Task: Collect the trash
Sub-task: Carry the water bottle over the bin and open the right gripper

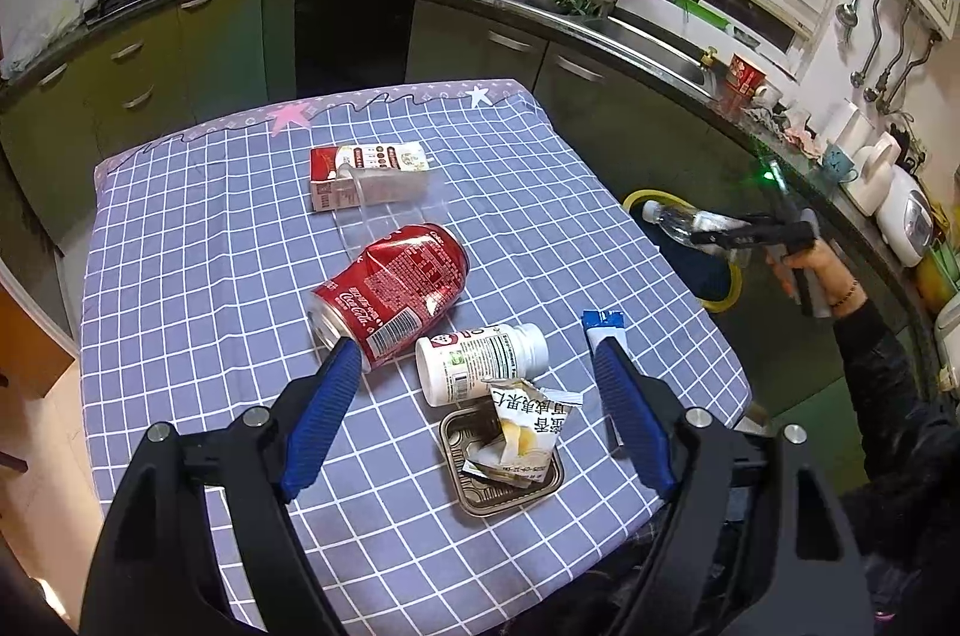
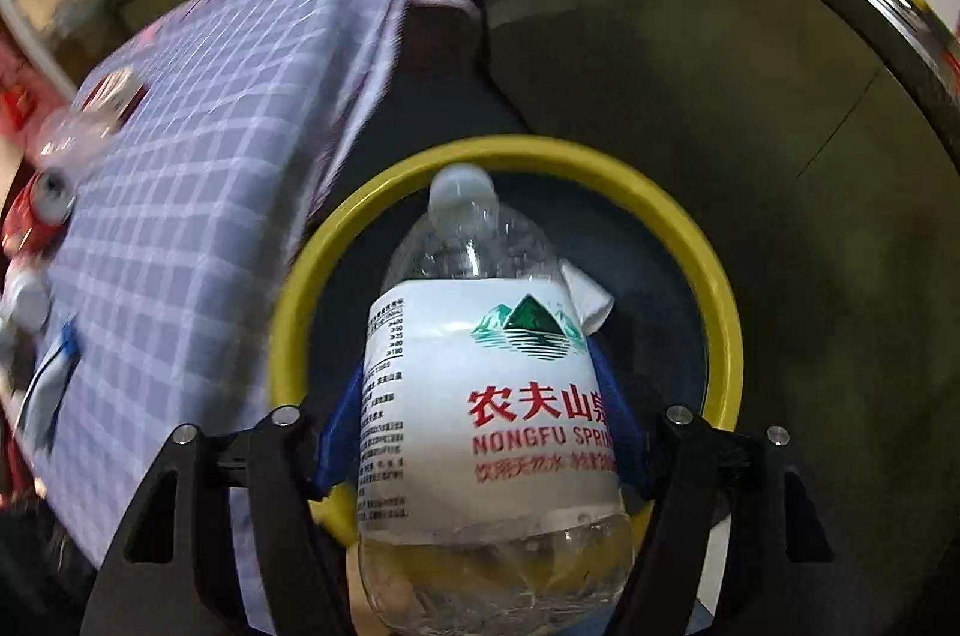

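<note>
**Bottle Over the Bin, Left Claw Idle**

The right gripper [image 2: 486,432] has a clear water bottle [image 2: 489,396] between its blue fingers [image 2: 339,432]. The pictures do not show whether the pads press on the bottle, so its grip cannot be told. The bottle's cap end points down over the yellow-rimmed bin [image 2: 714,288], which stands on the floor just beside the table [image 2: 198,144].

The left gripper [image 1: 480,390] is released, jaws wide and holding nothing, above the table's near edge. On the table lie a white pill bottle [image 1: 480,360], a crushed red can [image 1: 393,294], a foil tray [image 1: 501,462] bearing a torn snack packet [image 1: 528,426], a blue-and-white wrapper [image 1: 603,327], a clear cup [image 1: 384,210] and, farthest from the bin, a carton [image 1: 366,168].
</note>
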